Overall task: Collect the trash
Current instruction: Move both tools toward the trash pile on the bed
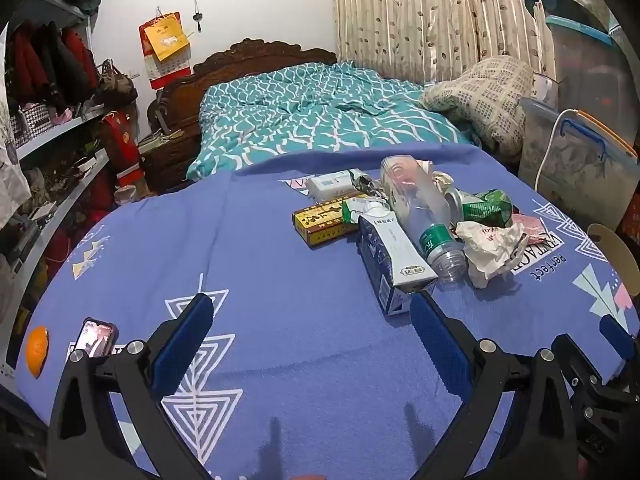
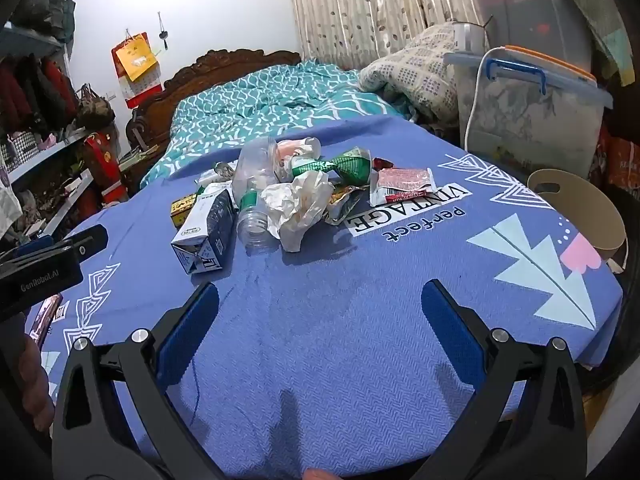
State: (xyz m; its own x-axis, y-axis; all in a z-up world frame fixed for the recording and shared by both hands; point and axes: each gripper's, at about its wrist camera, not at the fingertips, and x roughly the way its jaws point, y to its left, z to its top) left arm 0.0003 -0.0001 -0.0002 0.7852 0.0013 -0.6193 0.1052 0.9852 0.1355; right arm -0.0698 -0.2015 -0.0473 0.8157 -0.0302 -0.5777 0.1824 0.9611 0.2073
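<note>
- The trash lies in one loose heap on the purple cloth (image 2: 360,320) that covers the bench, toward its far edge and right of the middle, just before the bed (image 1: 320,120) with the teal quilt.
- The clear plastic bottle (image 1: 420,216) lies on its side, mouth open toward the near edge. It looks empty, so light, smooth and apt to roll or squash. The ribbed neck by the green label looks the surest hold.
- The blue-and-white carton (image 1: 394,260) lies nearest the near edge, touching the bottle. It is stiff card with flat faces, probably light. A grip across its narrow sides should hold well.
- The crumpled white paper (image 2: 298,204) leans against the bottle's mouth. It is soft and weightless and will give under the fingers, so pinch a thick fold.
- The crushed green can (image 2: 344,166) sits behind it. It is thin metal, already dented, with edges that may slip.
- The red-and-white sachet (image 2: 402,186) lies flat toward the right edge. It is thin and hard to get under.
- The yellow box (image 1: 320,224) lies on the heap's left side, rigid and easy.
- A beige bin (image 2: 576,208) stands off the right edge, likely the goal.
- The left gripper (image 1: 312,344) and right gripper (image 2: 320,332) hover over the near edge, fingers spread wide, nothing between them.
- A phone (image 1: 96,338) and an orange (image 1: 38,350) lie at the near left corner, well apart from the heap.
</note>
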